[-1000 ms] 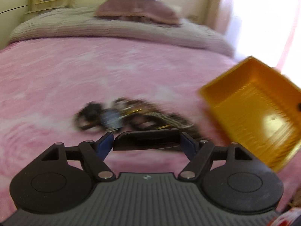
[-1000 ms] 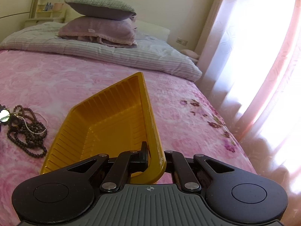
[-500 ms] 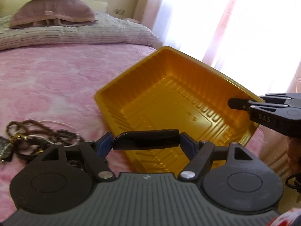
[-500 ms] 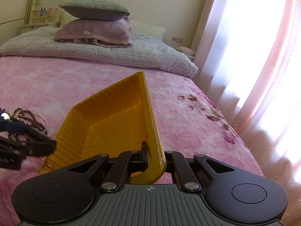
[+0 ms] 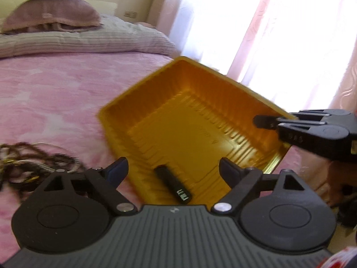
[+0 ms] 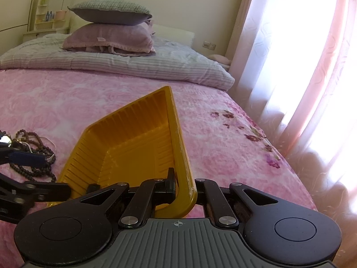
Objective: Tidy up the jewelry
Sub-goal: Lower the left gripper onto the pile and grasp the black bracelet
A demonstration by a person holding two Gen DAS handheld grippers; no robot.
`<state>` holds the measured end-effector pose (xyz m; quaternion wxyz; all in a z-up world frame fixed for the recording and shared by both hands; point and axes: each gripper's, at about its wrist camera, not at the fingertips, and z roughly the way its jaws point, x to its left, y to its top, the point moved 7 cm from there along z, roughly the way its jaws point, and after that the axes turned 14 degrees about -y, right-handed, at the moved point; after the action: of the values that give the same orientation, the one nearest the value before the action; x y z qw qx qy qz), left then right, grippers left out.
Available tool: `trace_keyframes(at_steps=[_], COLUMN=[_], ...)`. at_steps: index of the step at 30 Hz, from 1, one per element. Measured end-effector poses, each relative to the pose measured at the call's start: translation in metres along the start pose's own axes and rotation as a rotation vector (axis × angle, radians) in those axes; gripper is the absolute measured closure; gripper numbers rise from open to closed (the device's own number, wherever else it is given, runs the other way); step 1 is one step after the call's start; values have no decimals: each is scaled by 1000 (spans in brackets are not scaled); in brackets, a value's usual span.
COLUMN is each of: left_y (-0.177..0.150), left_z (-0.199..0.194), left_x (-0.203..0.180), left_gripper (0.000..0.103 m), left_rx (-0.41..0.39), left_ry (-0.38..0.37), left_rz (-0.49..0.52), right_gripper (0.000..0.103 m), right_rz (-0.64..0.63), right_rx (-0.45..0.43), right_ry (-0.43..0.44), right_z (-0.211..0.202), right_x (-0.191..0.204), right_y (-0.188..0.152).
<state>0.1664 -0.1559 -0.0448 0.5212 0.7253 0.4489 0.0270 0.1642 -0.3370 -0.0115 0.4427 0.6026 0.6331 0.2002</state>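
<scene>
Left wrist: left tongs wide, empty.

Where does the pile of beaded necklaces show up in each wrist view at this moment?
Left wrist: beaded necklaces at the left edge, on the pink bedspread, just above the left gripper's left finger.
Right wrist: at the left edge, mid-height, left of the yellow tray.
Shared landmark: the yellow tray, right of the beads in both.
</scene>
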Motion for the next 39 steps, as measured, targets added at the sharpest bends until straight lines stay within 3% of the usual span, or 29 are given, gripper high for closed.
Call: trace_keyframes(at_steps=[9, 13, 21, 27, 31, 33, 35, 39], left_y=[-39, -47, -34, -25, -26, -27, -28, -31], left_z=[-70, -90, -72, -43, -22, -15, -11, -14], left_x=[65, 91, 107, 106, 111, 112, 114, 114], left_gripper=[17, 19, 30, 52, 70, 74, 86, 90], left_rx=[0, 11, 37, 100, 185, 215, 237, 252], left_ry=[312, 403, 453, 437, 419, 424, 437, 442], left_rz=[-14, -34, 93, 205, 241, 269, 286, 306], right_gripper=[97, 97, 97, 97, 97, 97, 97, 97], right_rz=[2, 1, -7, -8, -8, -9, -10, -8], right_rx=[-5, -4, -5, -4, -3, -1, 2, 3], right_ry=[3, 3, 2, 1, 0, -2, -2, -2], right_z=[-1, -1, -2, -2, -2, -1, 0, 1], right_x=[0, 0, 1, 1, 1, 1, 1, 0], right_y=[-1, -2, -2, -1, -1, -1, -1, -1])
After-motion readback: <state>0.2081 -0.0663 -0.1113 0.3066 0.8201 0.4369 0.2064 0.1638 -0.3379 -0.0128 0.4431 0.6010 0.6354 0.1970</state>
